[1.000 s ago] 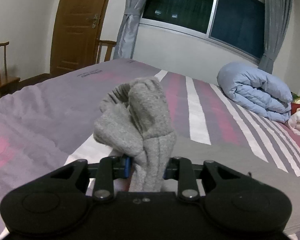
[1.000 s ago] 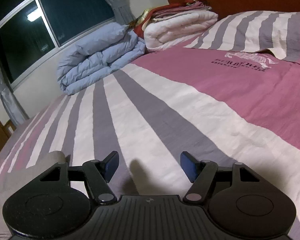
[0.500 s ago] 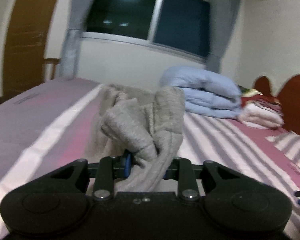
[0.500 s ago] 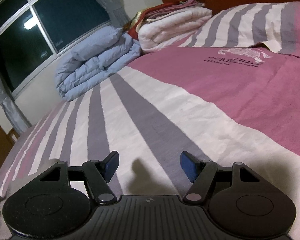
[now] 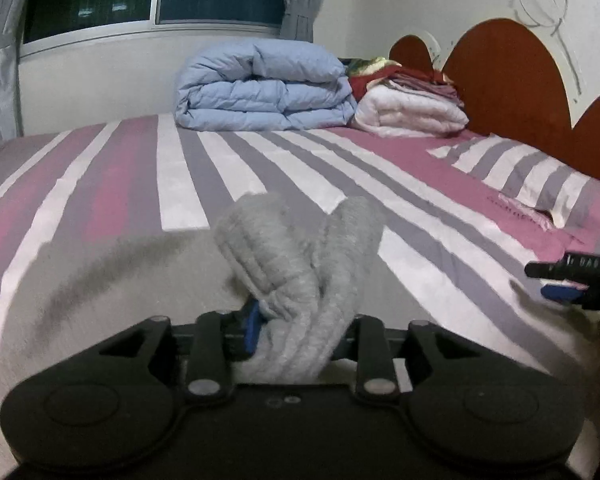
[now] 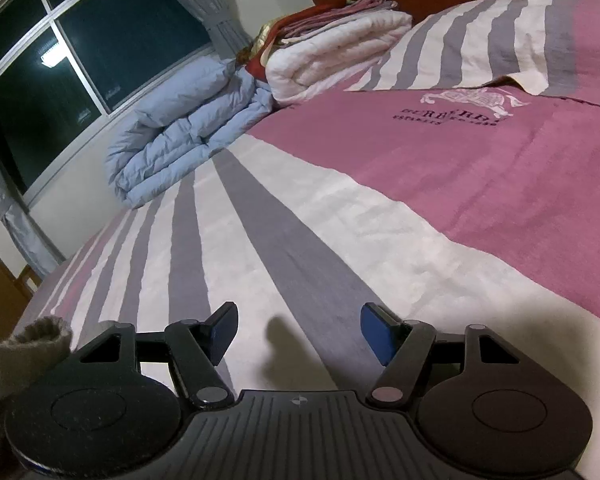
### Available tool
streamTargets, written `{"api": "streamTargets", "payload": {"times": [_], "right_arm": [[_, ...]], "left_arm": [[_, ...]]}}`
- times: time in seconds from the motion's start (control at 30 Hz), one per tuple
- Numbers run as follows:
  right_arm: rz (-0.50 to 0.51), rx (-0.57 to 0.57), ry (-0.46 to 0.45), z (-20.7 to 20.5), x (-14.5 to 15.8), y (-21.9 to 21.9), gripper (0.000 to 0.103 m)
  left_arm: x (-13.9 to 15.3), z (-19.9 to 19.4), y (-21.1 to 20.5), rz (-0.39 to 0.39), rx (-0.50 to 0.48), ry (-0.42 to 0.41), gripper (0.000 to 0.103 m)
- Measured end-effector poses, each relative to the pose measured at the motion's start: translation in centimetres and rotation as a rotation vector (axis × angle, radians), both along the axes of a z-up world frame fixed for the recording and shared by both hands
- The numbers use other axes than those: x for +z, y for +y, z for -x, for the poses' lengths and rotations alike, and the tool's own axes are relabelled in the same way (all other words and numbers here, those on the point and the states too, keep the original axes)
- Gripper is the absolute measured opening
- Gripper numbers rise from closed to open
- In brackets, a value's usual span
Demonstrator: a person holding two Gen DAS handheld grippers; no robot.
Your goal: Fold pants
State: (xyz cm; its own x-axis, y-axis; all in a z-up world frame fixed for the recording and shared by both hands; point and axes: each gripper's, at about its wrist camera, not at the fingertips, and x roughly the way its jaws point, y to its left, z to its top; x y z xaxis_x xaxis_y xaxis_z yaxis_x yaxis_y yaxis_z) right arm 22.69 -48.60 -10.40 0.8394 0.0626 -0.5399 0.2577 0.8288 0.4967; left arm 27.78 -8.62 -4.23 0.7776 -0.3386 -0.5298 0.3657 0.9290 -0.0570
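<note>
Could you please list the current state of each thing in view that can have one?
Left tongs: jaws opening, bunched grey pants between them.
Right tongs: open, empty, over the striped bedspread.
Blue duvet: folded.
White quilt: folded, stacked under folded cloths.
Curtain: tied back.

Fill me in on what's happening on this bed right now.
A person is folding grey pants on a striped bedspread, with a handheld gripper in each hand. The left gripper has a bunched fold of the pants between its jaws, which are opening. The right gripper hangs over bare bedspread with jaws open and nothing in them. A folded blue duvet and a white quilt are stacked near the headboard.
</note>
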Motion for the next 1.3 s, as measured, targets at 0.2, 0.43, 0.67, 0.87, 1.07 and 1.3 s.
{"api": "streamTargets", "payload": {"times": [0.2,0.43,0.67,0.87,1.07,1.3], "right_arm": [[0.010,0.009,0.006,0.0,0.1,0.7,0.068],[0.018,0.062,-0.006,0.0,1.0,3.0,0.069],[-0.022,0.233,-0.087,-0.4,2.4,6.7,0.069],[-0.063,0.365,-0.100,-1.3,2.4,11.8,0.069],[-0.109,0.444,-0.090,-2.1,1.8,15.9,0.069],[-0.222,0.473,-0.017,-4.6,0.2,19.3,0.087]], "left_arm": [[-0.6,0.5,0.1,0.083,0.009,0.024,0.054],[-0.2,2.3,0.4,0.144,-0.033,-0.008,0.065],[0.8,4.9,11.2,0.111,0.234,-0.091,0.062],[-0.5,6.4,19.2,0.124,0.503,-0.067,0.067],[-2.2,7.2,20.0,0.137,0.531,-0.021,0.070],[-3.5,7.5,21.8,0.188,0.543,-0.002,0.075]]}}
